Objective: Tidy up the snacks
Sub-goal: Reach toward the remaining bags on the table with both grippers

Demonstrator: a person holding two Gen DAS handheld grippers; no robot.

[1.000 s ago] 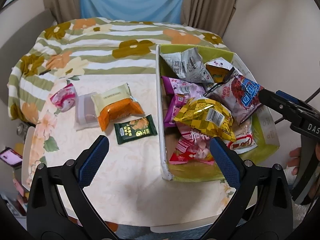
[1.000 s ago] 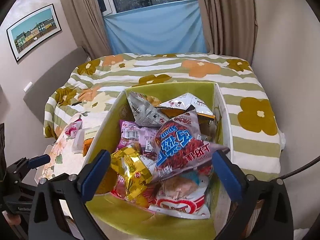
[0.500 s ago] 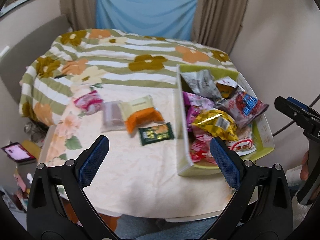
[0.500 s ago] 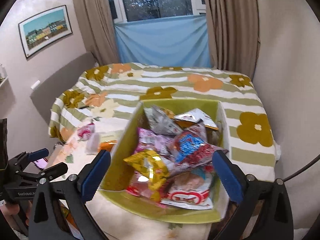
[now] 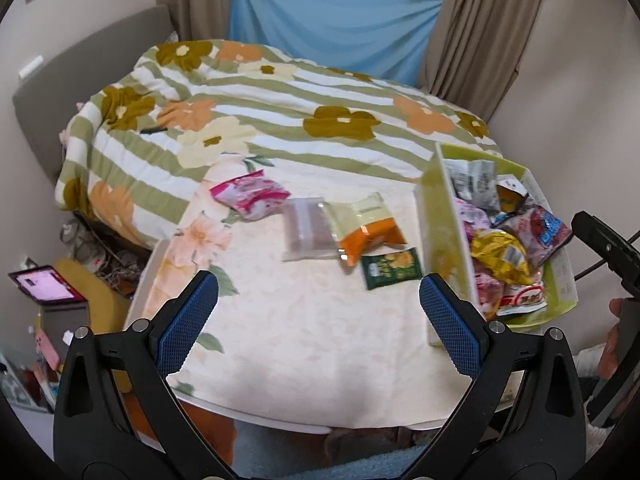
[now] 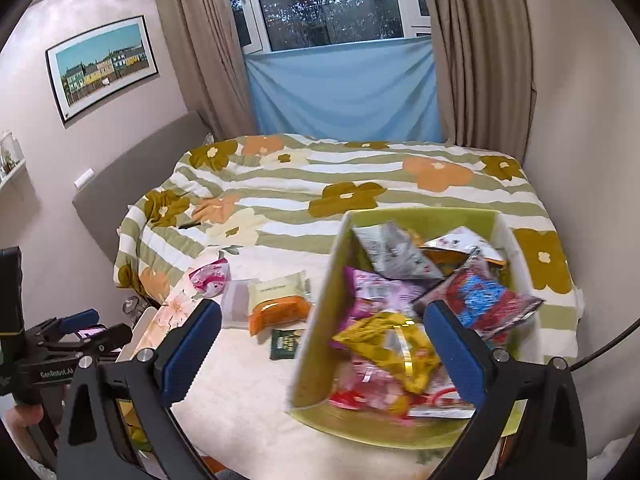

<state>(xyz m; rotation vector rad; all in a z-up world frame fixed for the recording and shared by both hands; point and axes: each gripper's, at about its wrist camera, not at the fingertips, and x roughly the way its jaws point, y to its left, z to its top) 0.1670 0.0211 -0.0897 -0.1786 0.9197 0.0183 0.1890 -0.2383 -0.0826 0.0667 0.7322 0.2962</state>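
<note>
A green box [image 5: 439,216] [image 6: 320,304] full of snack packets stands at the table's right side. Several packets lie on the table left of it: a pink packet [image 5: 250,196] [image 6: 210,276], a clear packet [image 5: 306,232], an orange and cream packet [image 5: 368,228] [image 6: 280,300] and a small dark green packet [image 5: 392,268] [image 6: 285,344]. My left gripper [image 5: 316,320] is open and empty, held back above the table's near edge. My right gripper [image 6: 320,348] is open and empty, in front of the box.
A floral cloth covers the table [image 5: 300,340]. A bed with a striped flower blanket [image 6: 340,184] lies behind it, with a window and curtains beyond. A wall runs close on the right. Clutter and a small lit screen [image 5: 44,284] sit on the floor at left.
Both grippers have pulled back and up from the box, so more of the table and room shows. Both stay open and empty. The snacks have not moved.
</note>
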